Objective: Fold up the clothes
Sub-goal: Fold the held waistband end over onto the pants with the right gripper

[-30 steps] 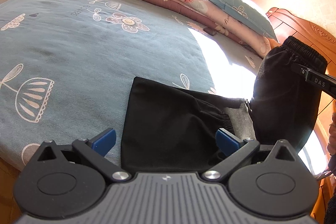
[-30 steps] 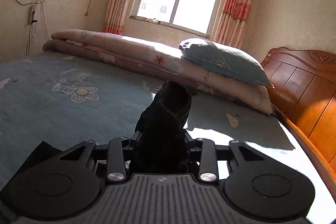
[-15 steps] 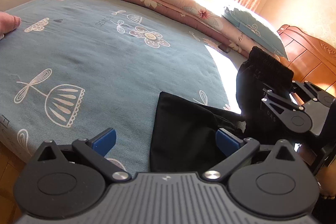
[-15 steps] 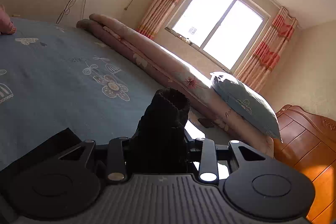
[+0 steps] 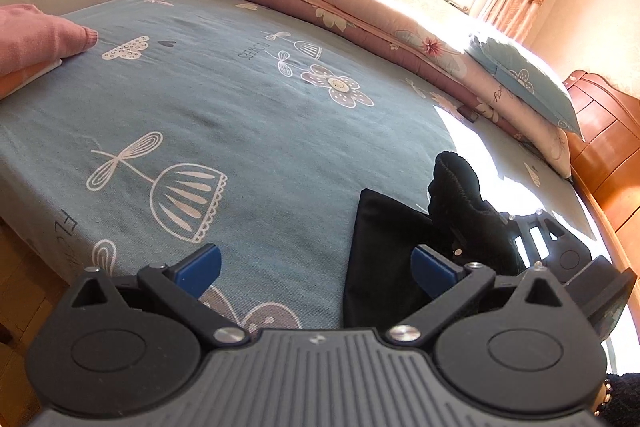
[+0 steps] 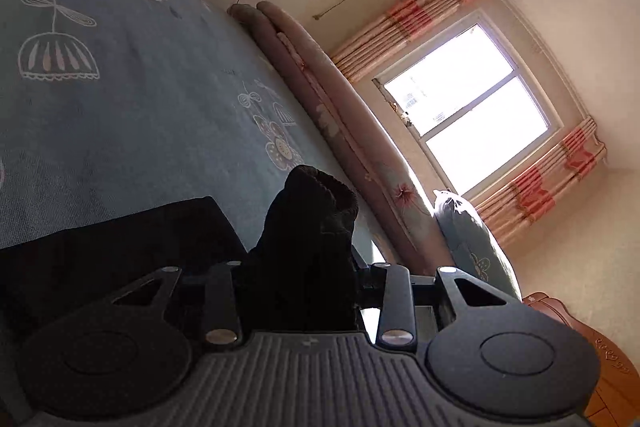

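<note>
Black garment (image 5: 384, 251), one, on blue bedsheet (image 5: 224, 115); right gripper (image 6: 304, 287) clenches its ribbed cuff (image 6: 316, 203); left gripper (image 5: 316, 267) spread, apparently empty.

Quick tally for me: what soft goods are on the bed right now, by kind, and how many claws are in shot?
Black garment, cuffed end held in the right claw: 1
Pink folded clothing at the bed's far-left edge: 1
Rolled floral quilt along the window side: 1
Blue pillow: 1
Claws, counting the open left claw: 2
Total: 6
</note>
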Tool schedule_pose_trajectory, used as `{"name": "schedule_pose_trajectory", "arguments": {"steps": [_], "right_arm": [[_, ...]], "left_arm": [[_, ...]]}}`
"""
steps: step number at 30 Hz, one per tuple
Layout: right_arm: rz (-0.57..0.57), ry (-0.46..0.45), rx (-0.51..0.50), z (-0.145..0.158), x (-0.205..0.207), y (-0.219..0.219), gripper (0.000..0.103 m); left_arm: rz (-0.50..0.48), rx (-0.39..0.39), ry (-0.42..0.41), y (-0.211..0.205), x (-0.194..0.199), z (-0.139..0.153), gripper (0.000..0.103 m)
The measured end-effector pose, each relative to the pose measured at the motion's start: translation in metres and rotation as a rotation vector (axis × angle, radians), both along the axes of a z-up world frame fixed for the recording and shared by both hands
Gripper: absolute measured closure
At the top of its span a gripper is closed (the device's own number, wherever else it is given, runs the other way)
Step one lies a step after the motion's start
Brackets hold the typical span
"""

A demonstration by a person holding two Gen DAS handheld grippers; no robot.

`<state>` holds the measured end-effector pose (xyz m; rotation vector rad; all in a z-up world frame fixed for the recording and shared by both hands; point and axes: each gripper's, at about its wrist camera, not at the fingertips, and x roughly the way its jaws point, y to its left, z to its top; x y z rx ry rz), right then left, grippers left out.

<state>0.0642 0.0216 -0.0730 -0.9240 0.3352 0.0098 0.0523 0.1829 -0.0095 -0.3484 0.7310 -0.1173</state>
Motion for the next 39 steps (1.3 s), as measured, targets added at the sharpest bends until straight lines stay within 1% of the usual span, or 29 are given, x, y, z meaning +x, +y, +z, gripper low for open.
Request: {"name": "schedule_pose_trajectory", "arguments": {"steps": [5, 6, 10, 12, 13, 14, 16, 18, 20, 22, 25, 27, 28, 29, 32, 37, 39], "right_arm": [[0.019, 0.032, -0.034, -0.011, 0.002, 0.011, 0.06], [0.019, 0.044, -0.03, -0.012, 0.002, 0.012, 0.059], [0.029, 0.097, 0.019, -0.011, 0.001, 0.017, 0.05], [0.042, 0.137, 0.072, -0.008, 0.001, 0.018, 0.047], [0.048, 0.158, 0.1, -0.006, 0.0, 0.018, 0.043], [0.057, 0.184, 0.14, -0.003, 0.0, 0.019, 0.039], [0.099, 0.252, 0.254, 0.007, -0.002, 0.016, 0.033], [0.146, 0.308, 0.369, 0.019, -0.007, 0.012, 0.033], [0.174, 0.332, 0.454, 0.03, -0.013, 0.003, 0.033], [0.186, 0.331, 0.508, 0.041, -0.02, -0.01, 0.033], [0.191, 0.324, 0.513, 0.047, -0.03, -0.031, 0.033], [0.198, 0.336, 0.492, 0.047, -0.038, -0.042, 0.035], [0.205, 0.351, 0.481, 0.045, -0.041, -0.046, 0.038], [0.205, 0.362, 0.466, 0.041, -0.041, -0.046, 0.045], [0.199, 0.388, 0.419, 0.028, -0.036, -0.043, 0.052], [0.172, 0.432, 0.348, 0.004, -0.026, -0.035, 0.053], [0.155, 0.422, 0.318, -0.003, -0.024, -0.031, 0.083]], "left_arm": [[0.011, 0.0, 0.004, 0.005, -0.001, -0.002, 0.002], [0.012, 0.0, 0.006, 0.006, -0.001, -0.002, 0.002], [0.014, -0.002, 0.011, 0.007, 0.0, -0.004, 0.002], [0.013, -0.003, 0.013, 0.008, 0.001, -0.005, 0.002], [0.013, -0.003, 0.013, 0.008, 0.001, -0.005, 0.002], [0.012, -0.002, 0.014, 0.007, 0.001, -0.005, 0.002], [0.011, -0.004, 0.014, 0.008, 0.001, -0.005, 0.002], [0.015, -0.005, 0.013, 0.01, 0.0, -0.004, 0.002], [0.021, -0.005, 0.011, 0.012, -0.001, -0.004, 0.002], [0.028, -0.007, 0.011, 0.014, -0.002, -0.005, 0.002], [0.032, -0.014, 0.014, 0.016, -0.001, -0.008, 0.002], [0.027, -0.022, 0.021, 0.015, 0.002, -0.012, 0.002], [0.025, -0.025, 0.025, 0.014, 0.003, -0.014, 0.002], [0.023, -0.025, 0.031, 0.013, 0.005, -0.016, 0.002], [0.01, -0.022, 0.041, 0.011, 0.007, -0.019, 0.002], [0.002, -0.012, 0.041, 0.013, 0.006, -0.017, 0.002], [0.01, -0.012, 0.045, 0.016, 0.006, -0.019, 0.002]]}}
